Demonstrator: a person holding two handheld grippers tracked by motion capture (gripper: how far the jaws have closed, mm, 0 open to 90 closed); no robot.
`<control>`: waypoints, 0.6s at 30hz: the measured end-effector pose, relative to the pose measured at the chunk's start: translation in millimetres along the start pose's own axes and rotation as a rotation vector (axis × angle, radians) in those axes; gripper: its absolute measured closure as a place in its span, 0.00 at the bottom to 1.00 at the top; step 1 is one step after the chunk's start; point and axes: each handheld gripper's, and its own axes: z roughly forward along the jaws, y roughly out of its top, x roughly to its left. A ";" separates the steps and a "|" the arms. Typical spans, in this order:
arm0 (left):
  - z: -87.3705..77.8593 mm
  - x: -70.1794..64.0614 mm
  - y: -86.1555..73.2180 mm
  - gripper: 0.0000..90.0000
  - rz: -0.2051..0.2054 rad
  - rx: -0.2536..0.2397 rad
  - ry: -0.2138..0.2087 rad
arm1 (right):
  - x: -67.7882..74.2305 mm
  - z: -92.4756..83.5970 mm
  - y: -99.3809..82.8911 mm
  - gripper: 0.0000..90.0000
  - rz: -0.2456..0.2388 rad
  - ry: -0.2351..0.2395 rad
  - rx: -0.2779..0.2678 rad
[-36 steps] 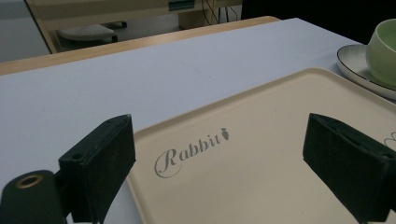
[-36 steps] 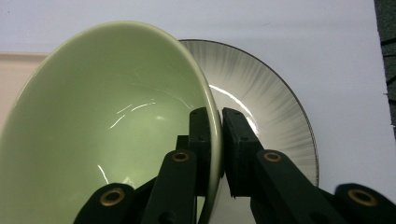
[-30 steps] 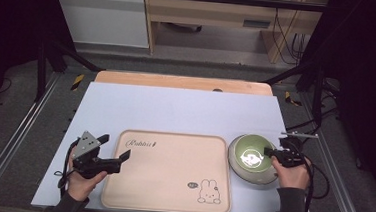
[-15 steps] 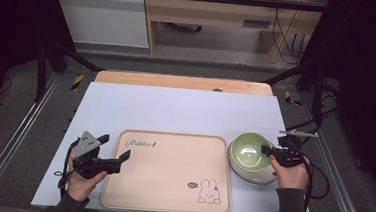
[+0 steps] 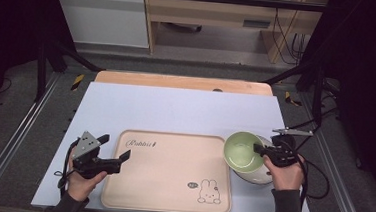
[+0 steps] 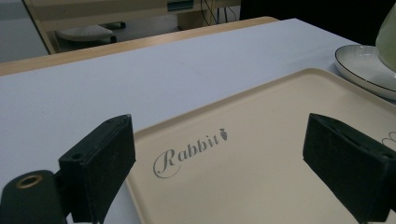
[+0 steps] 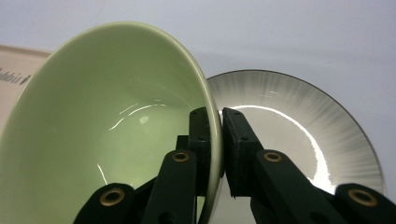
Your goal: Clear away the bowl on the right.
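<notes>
My right gripper point(image 5: 259, 150) point(image 7: 218, 140) is shut on the rim of a pale green bowl point(image 5: 242, 151) point(image 7: 112, 126). The bowl hangs tilted, lifted off a white plate with a dark rim point(image 5: 264, 176) point(image 7: 299, 130) at the table's right. One jaw is inside the bowl and the other outside its wall. A beige tray point(image 5: 169, 170) point(image 6: 261, 158) with "Rabbit" lettering and a rabbit drawing lies at the front middle. My left gripper point(image 5: 117, 151) point(image 6: 233, 182) stands open at the tray's left edge, its jaws wide apart with nothing between them. The plate's edge point(image 6: 359, 70) lies beyond the tray in the left gripper view.
The table carries a pale lilac sheet point(image 5: 175, 110) with a wooden strip point(image 5: 177, 81) at the far edge. Dark frame rails run along both sides. Cables trail off the right edge near my right hand.
The right gripper has lifted the green bowl off the plate and carried it left toward the tray, tipping it. The left gripper has stayed where it was.
</notes>
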 end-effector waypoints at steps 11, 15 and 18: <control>0.2 -0.6 -0.1 0.10 0.001 -0.001 -0.002 | 19.3 0.6 2.6 0.92 -0.049 0.047 0.000; 0.3 -0.8 -0.3 0.10 0.002 0.000 -0.002 | 26.5 3.5 3.1 0.92 -0.066 0.062 0.005; 0.1 -0.8 -0.3 0.10 0.002 -0.001 -0.003 | 31.5 6.0 3.3 0.92 -0.077 0.079 0.011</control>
